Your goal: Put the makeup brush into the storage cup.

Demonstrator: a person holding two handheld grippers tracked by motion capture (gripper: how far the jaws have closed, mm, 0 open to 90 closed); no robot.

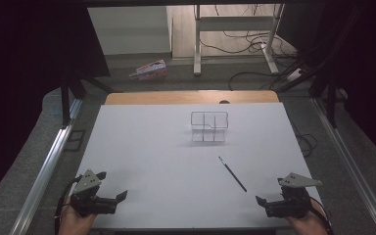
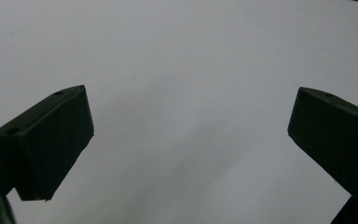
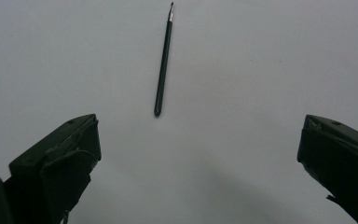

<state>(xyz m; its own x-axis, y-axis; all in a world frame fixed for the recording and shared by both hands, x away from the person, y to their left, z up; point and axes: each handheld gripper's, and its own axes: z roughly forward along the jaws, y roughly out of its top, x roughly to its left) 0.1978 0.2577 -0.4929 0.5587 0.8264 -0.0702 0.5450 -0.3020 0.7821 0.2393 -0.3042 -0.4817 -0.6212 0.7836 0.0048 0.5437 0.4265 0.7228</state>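
Observation:
A thin dark brush (image 1: 232,173) lies flat on the white table (image 1: 166,161), right of centre, its bristle tip pointing away. A small clear compartmented holder (image 1: 209,127) stands farther back near the middle. My left gripper (image 1: 122,197) rests at the front left corner, open, with bare table between its jaws (image 2: 189,135). At the front right, my right gripper (image 1: 259,200) is open too. In the right gripper view the brush (image 3: 163,60) lies ahead of the right gripper (image 3: 198,140), apart from both jaws.
Beyond the table's wooden far edge (image 1: 191,97) the floor holds a pink and white box (image 1: 149,70), metal desk legs (image 1: 197,39) and loose cables (image 1: 254,46). Metal rails (image 1: 44,166) run along both sides of the table.

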